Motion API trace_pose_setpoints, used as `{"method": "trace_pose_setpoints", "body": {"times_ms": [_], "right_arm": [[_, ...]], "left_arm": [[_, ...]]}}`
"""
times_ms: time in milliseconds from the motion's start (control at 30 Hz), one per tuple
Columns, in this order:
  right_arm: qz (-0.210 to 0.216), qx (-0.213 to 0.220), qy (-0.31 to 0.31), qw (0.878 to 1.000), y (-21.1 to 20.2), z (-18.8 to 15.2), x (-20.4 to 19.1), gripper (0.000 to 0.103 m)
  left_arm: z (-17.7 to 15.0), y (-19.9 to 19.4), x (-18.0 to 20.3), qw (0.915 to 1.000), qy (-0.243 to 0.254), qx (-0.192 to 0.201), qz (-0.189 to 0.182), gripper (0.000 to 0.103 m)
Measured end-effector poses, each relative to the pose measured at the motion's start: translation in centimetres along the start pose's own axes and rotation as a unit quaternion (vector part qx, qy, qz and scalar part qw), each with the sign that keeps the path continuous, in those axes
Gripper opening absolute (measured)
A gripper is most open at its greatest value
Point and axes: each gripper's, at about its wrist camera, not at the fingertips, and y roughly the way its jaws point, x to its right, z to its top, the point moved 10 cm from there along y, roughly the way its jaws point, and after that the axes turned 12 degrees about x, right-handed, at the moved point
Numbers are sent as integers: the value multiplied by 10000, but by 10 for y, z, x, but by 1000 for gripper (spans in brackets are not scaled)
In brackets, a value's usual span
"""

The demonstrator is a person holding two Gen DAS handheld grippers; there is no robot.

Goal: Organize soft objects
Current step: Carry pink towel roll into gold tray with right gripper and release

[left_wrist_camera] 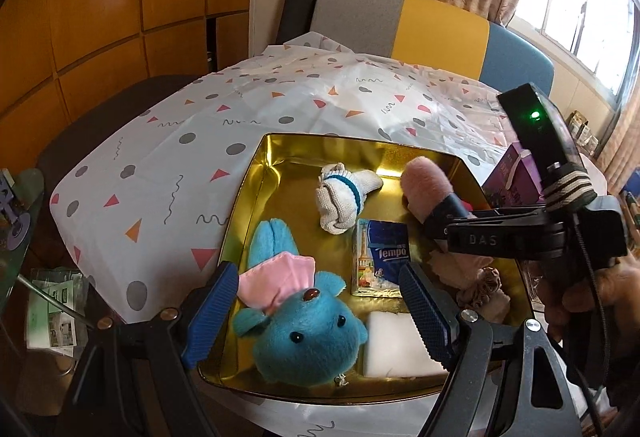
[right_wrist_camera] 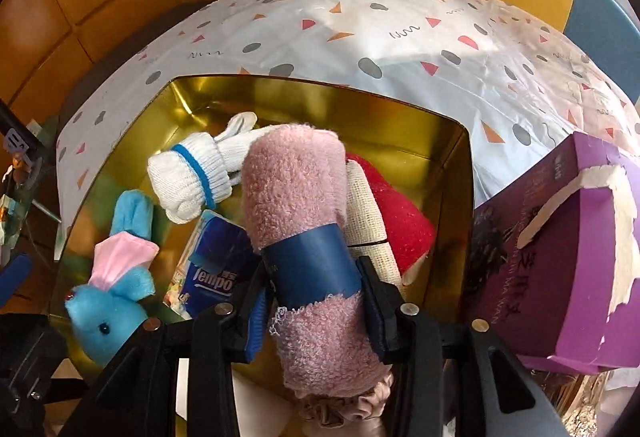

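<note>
One blue tissue pack (left_wrist_camera: 380, 257) reads "Tempo".

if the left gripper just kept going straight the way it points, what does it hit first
Most likely the blue plush toy: it lies in the gold tin directly between and ahead of the open left gripper. Past it sit the Tempo tissue pack and the white glove, though depth is hard to judge.
</note>
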Motion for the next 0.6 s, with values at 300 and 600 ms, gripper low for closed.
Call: {"method": "trace_pose_setpoints", "body": {"times_ms": [300, 600], "right_arm": [[43, 428, -71, 9991, -31, 7, -10, 46], [-138, 1154, -267, 9929, -90, 23, -4, 46]], "left_arm": [[2, -5, 2, 10000, 15, 55, -12, 83], [8, -12, 7, 9998, 110, 147, -32, 83]]}}
